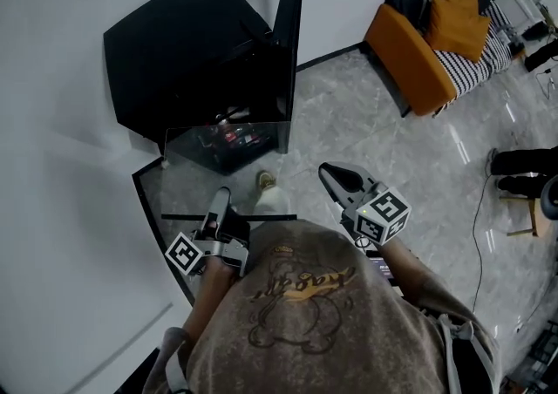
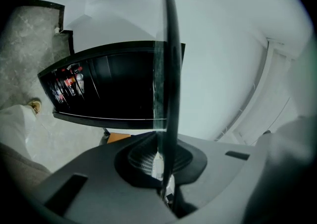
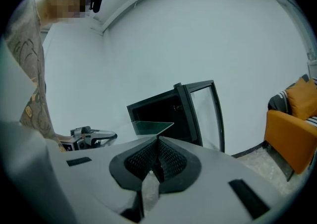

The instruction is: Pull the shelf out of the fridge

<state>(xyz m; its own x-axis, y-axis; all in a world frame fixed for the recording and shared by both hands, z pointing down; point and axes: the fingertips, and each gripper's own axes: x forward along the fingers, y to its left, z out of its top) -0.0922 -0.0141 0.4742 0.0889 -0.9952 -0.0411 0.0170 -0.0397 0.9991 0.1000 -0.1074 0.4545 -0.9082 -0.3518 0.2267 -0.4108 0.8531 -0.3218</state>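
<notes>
The pull looks well along. The left tongs (image 1: 220,202) are clamped on the near edge of the glass shelf (image 1: 196,183), which stretches ahead of them toward the black fridge (image 1: 183,44). In the left gripper view the pane (image 2: 168,69) runs edge-on straight out from between the pads. Its far edge sits at the fridge mouth, and I cannot tell whether it has cleared it. What remains, I judge, is drawing it fully free. The right tongs (image 1: 331,176) hang to the right of the shelf, jaws together on nothing, pointing toward the open door (image 1: 292,35). Inside the fridge, beyond the left tongs, stand small bottles or cans (image 2: 69,82) with red labels; the rest of the cavity is too dark to read.
</notes>
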